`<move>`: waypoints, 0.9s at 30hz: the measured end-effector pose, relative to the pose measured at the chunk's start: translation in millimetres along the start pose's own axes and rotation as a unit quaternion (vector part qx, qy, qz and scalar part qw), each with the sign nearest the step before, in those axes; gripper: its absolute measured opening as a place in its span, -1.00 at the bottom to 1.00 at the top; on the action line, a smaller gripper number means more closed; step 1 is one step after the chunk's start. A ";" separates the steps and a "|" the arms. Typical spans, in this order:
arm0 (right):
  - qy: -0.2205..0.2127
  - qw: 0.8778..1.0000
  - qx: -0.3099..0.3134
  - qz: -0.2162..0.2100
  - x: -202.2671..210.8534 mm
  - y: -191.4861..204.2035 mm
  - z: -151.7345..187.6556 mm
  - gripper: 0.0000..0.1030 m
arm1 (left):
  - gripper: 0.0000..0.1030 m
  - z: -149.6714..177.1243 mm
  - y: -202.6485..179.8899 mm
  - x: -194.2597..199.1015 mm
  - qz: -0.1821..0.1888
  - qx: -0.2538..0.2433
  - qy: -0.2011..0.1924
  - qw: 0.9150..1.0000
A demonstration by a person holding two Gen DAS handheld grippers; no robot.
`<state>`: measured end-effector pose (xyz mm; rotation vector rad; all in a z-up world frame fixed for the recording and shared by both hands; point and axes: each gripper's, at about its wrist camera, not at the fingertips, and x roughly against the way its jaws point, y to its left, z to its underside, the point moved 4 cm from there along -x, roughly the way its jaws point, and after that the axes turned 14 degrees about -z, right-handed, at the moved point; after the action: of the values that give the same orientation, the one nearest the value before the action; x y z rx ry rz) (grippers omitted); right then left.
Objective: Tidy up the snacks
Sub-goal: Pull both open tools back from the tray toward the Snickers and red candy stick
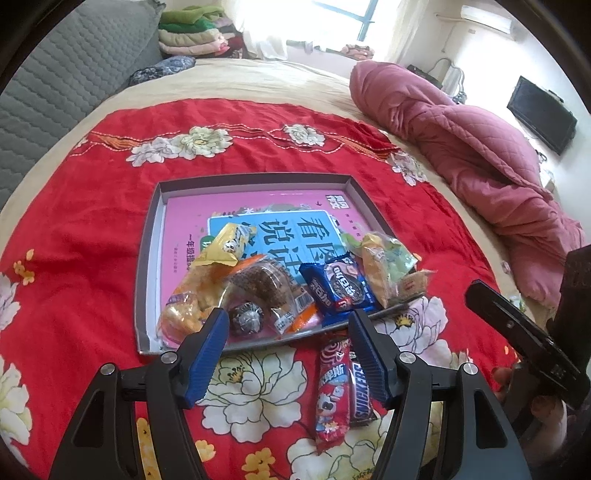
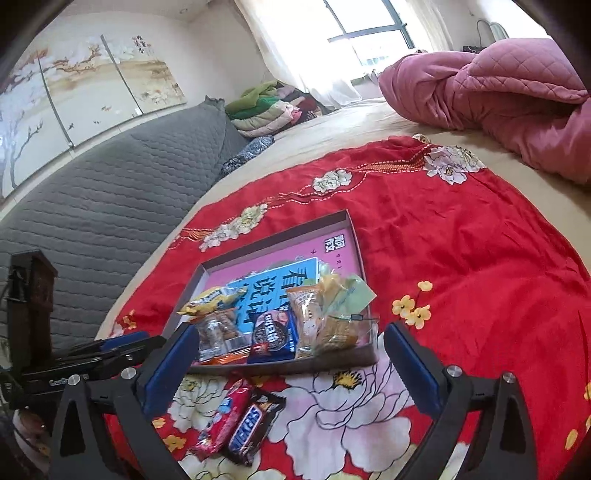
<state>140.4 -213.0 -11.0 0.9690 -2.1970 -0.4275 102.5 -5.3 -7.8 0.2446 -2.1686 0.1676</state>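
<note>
A shallow grey box (image 1: 255,179) (image 2: 280,232) with a pink book inside lies on the red floral cloth. Several snack packs are piled at its near end, among them a blue Oreo pack (image 1: 338,288) (image 2: 275,336) and a yellow pack (image 1: 225,245) (image 2: 212,297). A red candy bar (image 1: 332,391) (image 2: 221,421) and a Snickers bar (image 1: 360,391) (image 2: 251,428) lie on the cloth in front of the box. My left gripper (image 1: 288,325) is open and empty above the box's near edge. My right gripper (image 2: 291,343) is open and empty, above the two bars.
A pink quilt (image 1: 472,155) (image 2: 498,92) is bunched at the right. A grey padded headboard (image 1: 55,81) (image 2: 110,192) runs along the left with folded clothes (image 1: 192,33) (image 2: 266,107) beyond it. The red cloth (image 1: 92,221) (image 2: 461,240) surrounds the box.
</note>
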 end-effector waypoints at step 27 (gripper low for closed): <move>0.076 0.997 -0.007 0.013 8.7 19.3 31.6 0.96 | 0.34 21.9 5.8 6.6 0.023 -0.005 0.036 0.999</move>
<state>103.9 -205.9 -19.1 0.9332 -2.0641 -0.3456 80.1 -5.1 -15.0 0.1791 -2.1044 0.1888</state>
